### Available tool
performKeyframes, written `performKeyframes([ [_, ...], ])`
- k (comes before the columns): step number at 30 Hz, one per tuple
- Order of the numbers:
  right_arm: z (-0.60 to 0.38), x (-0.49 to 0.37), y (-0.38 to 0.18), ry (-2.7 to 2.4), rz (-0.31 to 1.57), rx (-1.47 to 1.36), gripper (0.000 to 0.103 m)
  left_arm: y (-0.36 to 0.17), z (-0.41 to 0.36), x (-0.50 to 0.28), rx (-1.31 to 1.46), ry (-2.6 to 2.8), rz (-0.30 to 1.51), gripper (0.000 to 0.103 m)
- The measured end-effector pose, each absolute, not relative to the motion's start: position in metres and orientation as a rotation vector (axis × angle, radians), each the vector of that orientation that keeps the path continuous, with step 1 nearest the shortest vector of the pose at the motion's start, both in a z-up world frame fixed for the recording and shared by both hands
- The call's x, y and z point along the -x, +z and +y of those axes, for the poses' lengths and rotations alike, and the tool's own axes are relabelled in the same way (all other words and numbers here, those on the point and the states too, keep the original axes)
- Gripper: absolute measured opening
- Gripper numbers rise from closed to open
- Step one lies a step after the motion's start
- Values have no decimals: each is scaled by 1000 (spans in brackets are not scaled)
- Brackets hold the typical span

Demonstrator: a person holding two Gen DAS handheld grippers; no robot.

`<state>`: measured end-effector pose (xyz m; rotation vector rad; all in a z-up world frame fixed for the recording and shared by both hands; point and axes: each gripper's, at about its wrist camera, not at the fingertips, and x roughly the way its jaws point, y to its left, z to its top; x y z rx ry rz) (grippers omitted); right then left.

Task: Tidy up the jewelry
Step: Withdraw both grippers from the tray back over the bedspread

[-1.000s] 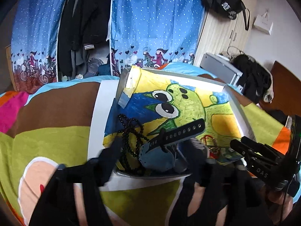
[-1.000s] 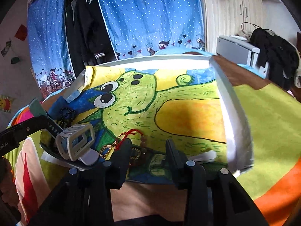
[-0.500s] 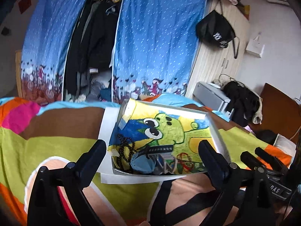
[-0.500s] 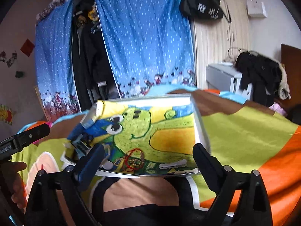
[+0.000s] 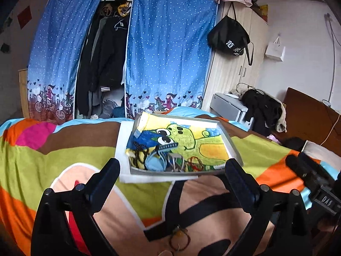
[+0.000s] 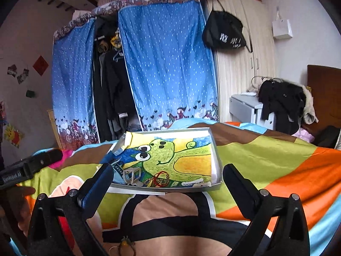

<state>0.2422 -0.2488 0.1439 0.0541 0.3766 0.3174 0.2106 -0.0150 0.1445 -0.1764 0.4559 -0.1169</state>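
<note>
We note both grippers, left gripper [image 5: 171, 171] and right gripper [image 6: 167, 176], withdrawn from the tray [image 5: 231, 147] at 12 o'clock, fingers now spread, empty; the jewelry [image 5: 195, 164] appears deposited.

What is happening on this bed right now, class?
A person holds both grippers open and empty above the bed, short of the tray. Left gripper, right gripper. In the tray lie black beads, a watch and a red bracelet. One more bracelet lies on the blanket, near the camera.
</note>
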Motion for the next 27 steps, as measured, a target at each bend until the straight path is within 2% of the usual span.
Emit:
performKeyframes([
  [13,-254,-145,150,349,254,-1,103,135,-27,-117,154,-65,456,97],
  [27,-254,-76,101,345,350,36,103,89,-33,-54,125,-23,535,97],
])
